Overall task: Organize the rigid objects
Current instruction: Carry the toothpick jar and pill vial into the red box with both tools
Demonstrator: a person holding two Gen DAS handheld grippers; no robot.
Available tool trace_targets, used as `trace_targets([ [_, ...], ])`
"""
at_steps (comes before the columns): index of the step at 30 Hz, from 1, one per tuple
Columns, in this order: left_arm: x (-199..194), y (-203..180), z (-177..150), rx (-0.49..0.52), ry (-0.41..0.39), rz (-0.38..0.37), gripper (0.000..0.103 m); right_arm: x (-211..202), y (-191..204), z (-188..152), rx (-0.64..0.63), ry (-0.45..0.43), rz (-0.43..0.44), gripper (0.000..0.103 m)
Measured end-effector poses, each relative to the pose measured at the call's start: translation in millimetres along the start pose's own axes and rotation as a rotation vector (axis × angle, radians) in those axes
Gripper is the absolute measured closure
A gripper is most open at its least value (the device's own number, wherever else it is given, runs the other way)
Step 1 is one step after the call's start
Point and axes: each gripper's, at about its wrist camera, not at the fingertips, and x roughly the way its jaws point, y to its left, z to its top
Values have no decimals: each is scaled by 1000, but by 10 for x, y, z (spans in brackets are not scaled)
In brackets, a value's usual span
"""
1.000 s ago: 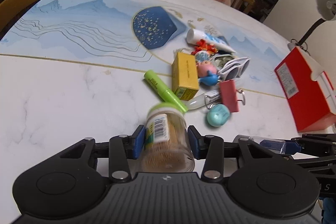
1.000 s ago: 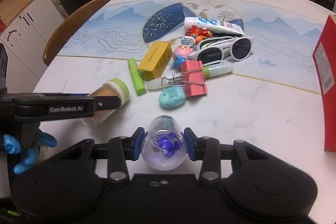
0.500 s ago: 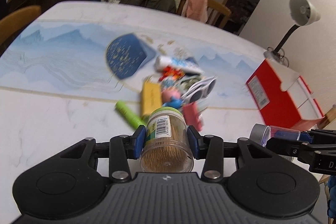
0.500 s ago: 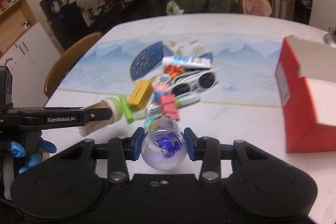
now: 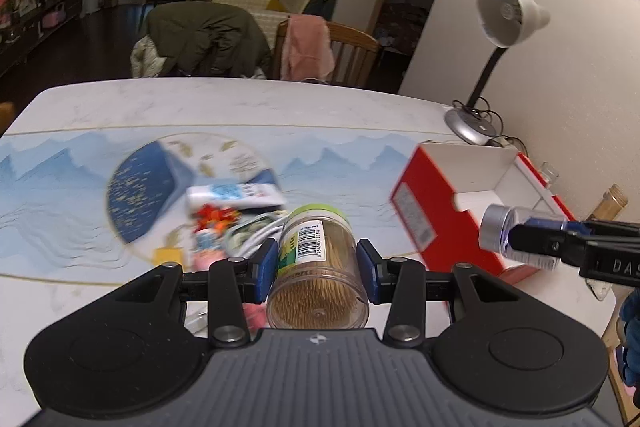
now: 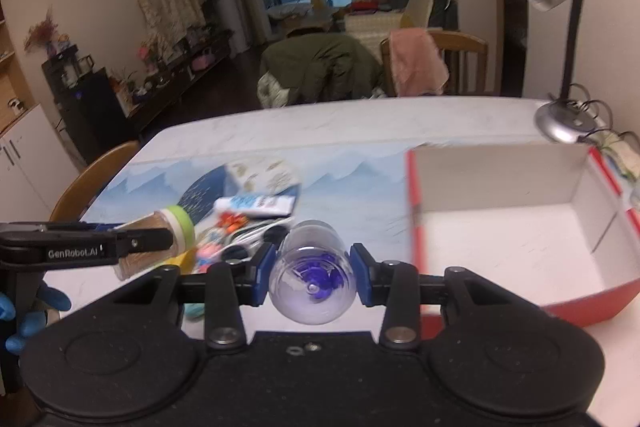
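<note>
Toothpick jar (image 5: 318, 267) clamped between left gripper (image 5: 318, 265) pads, clear capsule (image 6: 312, 277) (purple inside) pinched in right gripper (image 6: 312, 277), both lifted since earlier, red box (image 6: 520, 227) now nearer right.

A glossy clear plastic toothpick jar (image 5: 318, 267), a matt red cardboard box (image 6: 520, 227), a smooth marbled table (image 5: 240, 103).

The left gripper (image 6: 100, 247) carries the white print "GenRobot.AI" on its side. The right gripper (image 5: 608, 263) shows the letters "DAS", cut by the picture's edge.
</note>
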Motion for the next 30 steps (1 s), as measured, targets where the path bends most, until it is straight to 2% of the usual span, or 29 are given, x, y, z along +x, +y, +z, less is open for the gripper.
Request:
trace_targets([
  [17, 817, -1503, 385, 145, 53, -71, 61, 55, -1343, 174, 22, -30, -113, 63],
  [22, 1135, -1832, 464, 180, 84, -76, 61, 134, -1731, 176, 27, -5, -148, 63],
  [30, 1742, -2245, 528, 252, 157, -76, 61, 408, -2111, 145, 32, 76, -182, 63],
])
